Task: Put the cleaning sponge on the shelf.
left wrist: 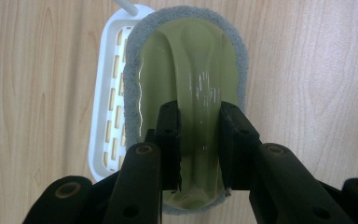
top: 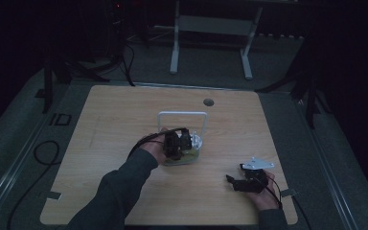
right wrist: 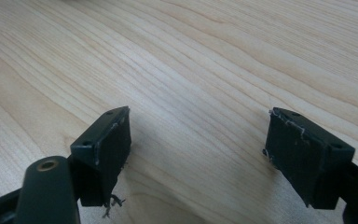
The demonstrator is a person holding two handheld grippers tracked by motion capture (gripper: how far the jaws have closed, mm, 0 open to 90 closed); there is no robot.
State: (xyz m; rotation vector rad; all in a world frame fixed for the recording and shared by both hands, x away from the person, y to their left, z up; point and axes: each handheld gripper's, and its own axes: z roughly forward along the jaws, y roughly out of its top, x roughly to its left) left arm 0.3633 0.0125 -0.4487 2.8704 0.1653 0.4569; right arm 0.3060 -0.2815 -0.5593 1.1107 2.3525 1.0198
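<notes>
My left gripper (left wrist: 199,140) was clamped on the raised ridge of an olive-green plastic scrubber with grey abrasive pad (left wrist: 186,70), held over a white slotted plastic tray (left wrist: 103,116) mid-table on the light wooden table (top: 124,120). My right gripper (right wrist: 198,154) sat low near the table's right front, jaws wide apart, holding nothing.

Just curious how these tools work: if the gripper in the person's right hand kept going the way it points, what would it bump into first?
Probably the bare wooden table. The right gripper has its jaws wide open and tilts down toward the tabletop, with nothing between or ahead of them.
</notes>
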